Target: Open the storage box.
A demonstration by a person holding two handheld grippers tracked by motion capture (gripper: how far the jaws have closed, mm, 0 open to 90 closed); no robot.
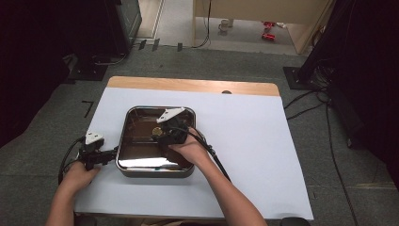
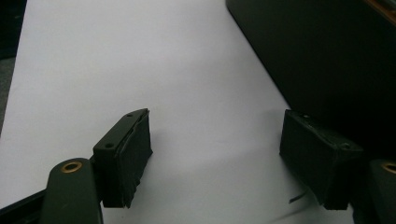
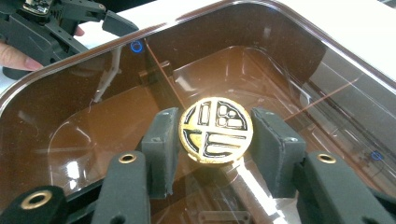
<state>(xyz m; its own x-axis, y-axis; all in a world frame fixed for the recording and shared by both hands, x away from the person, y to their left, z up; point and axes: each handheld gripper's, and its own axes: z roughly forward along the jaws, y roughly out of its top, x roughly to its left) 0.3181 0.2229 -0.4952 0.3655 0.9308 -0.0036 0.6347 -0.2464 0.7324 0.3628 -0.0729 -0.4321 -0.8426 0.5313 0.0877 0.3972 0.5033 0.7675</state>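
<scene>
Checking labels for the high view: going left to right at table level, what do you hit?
Left gripper → square metal pan → gold round knob in the pan → right gripper closed on that knob → bare white table cover.

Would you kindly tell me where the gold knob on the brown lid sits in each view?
High view: the gold knob sits mid-lid, at the right tool.
Left gripper view: not in it; the pot's dark wall crosses the upper right.
Right gripper view: the knob is central, between the jaws.
Shared landmark: the left tool, seen top left in the right gripper view.
</scene>
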